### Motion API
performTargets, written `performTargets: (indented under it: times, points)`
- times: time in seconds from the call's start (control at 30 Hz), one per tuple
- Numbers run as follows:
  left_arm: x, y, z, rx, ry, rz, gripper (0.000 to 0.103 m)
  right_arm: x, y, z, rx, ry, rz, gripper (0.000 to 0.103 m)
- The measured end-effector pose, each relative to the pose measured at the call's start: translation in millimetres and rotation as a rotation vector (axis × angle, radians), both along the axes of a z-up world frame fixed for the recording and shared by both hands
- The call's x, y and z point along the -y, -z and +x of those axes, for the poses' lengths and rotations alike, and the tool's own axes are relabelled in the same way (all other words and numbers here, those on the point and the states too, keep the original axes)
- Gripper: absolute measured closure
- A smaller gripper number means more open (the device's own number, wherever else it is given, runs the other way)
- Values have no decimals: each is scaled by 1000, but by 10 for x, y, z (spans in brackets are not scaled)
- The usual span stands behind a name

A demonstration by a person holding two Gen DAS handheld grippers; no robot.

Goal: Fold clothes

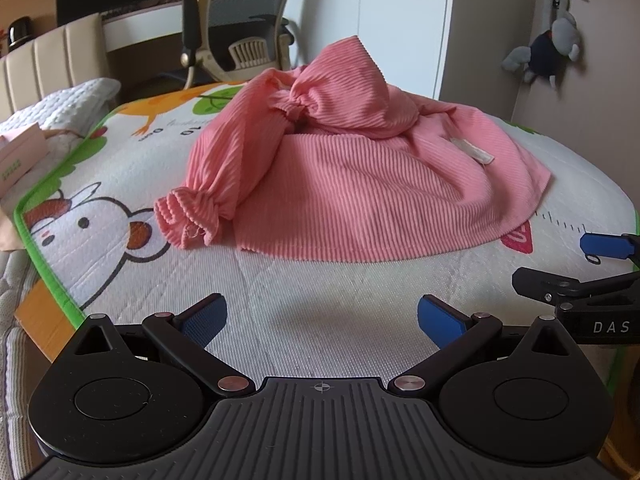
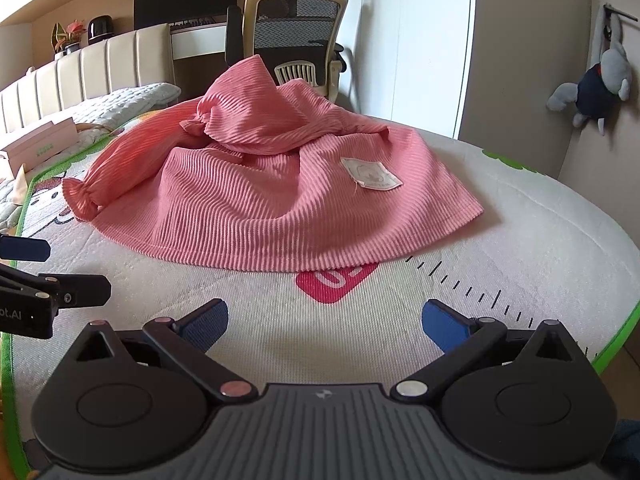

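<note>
A pink ribbed garment (image 1: 344, 184) lies crumpled in a heap on a white cartoon-printed mat (image 1: 312, 304); its gathered cuff (image 1: 188, 216) points left and a white label (image 2: 370, 174) faces up. My left gripper (image 1: 322, 320) hovers open just short of the garment's near hem, nothing between its blue pads. My right gripper (image 2: 324, 322) is also open over the mat (image 2: 500, 220), before the hem's right part. Each gripper shows at the edge of the other's view: the right gripper (image 1: 592, 268) and the left gripper (image 2: 44, 272).
The mat covers a bed with a padded headboard (image 2: 100, 64) at the left. An office chair (image 2: 296, 40) and desk stand behind the bed. A plush toy (image 2: 596, 88) hangs on the right wall. A pink box (image 1: 20, 156) lies on the bed's left side.
</note>
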State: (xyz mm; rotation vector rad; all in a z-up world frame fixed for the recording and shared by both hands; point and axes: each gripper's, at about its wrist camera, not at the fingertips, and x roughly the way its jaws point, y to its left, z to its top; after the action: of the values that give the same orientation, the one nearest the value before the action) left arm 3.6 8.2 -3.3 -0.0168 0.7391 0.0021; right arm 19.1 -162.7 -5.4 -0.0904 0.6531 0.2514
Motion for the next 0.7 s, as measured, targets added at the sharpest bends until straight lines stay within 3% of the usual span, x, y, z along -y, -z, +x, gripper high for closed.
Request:
performTargets:
  times: [0.7]
  points:
    - [-8,22,9,-12,-4,-7,0,-7,23,8,-11,-1,-1,0]
